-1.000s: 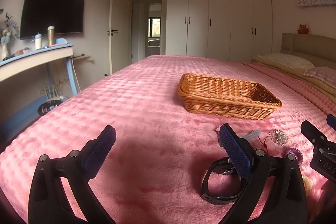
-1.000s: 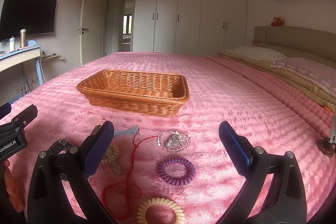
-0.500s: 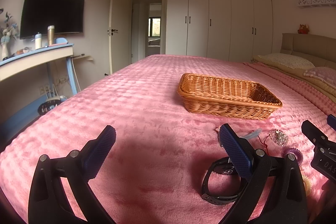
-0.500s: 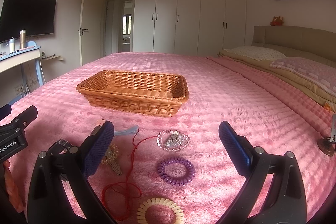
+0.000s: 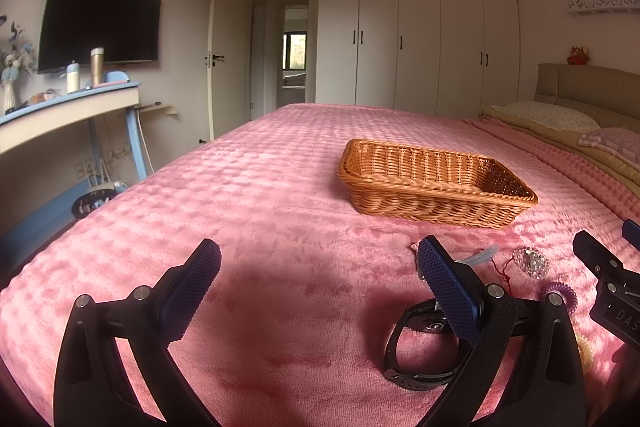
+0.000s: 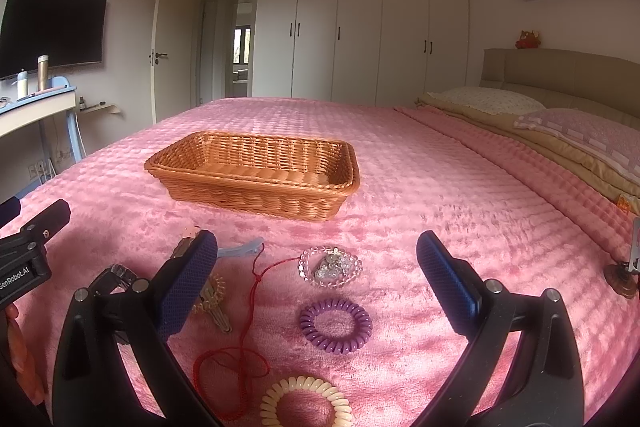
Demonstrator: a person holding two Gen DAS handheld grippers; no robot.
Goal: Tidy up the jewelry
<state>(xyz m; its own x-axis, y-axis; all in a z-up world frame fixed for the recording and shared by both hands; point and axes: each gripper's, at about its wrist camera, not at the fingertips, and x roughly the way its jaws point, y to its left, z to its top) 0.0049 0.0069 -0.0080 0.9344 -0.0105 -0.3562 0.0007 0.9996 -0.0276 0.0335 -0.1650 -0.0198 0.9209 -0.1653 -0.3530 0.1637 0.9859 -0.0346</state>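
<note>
On the pink bedspread point(image 6: 460, 187), in front of the woven basket point(image 6: 256, 203), lie a purple coil hair tie point(image 6: 336, 325), a clear bead bracelet point(image 6: 330, 265), a red cord point(image 6: 248, 311) and a cream coil tie point(image 6: 306, 405). The right gripper point(image 6: 316, 281) hangs over them with jaws wide, and the left gripper point(image 5: 320, 287) is likewise wide beside a black watch point(image 5: 420, 347). The left gripper's body, at the right view's edge, reads "enRobot.AI".

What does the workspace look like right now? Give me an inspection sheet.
Surface: pink plush bedspread.
Job's things: wicker basket, nothing seen inside; crystal bracelet, purple coil tie, cream coil tie, red cord, hair clip and gold clip lie loose on the bedspread; black watch lies by the left claw.
Clutter: nothing seen.
Grippers: left claw open, holding nothing; right claw open, holding nothing.
Cables: cords under the desk.
Surroundings: wardrobe, TV, pillows.
</note>
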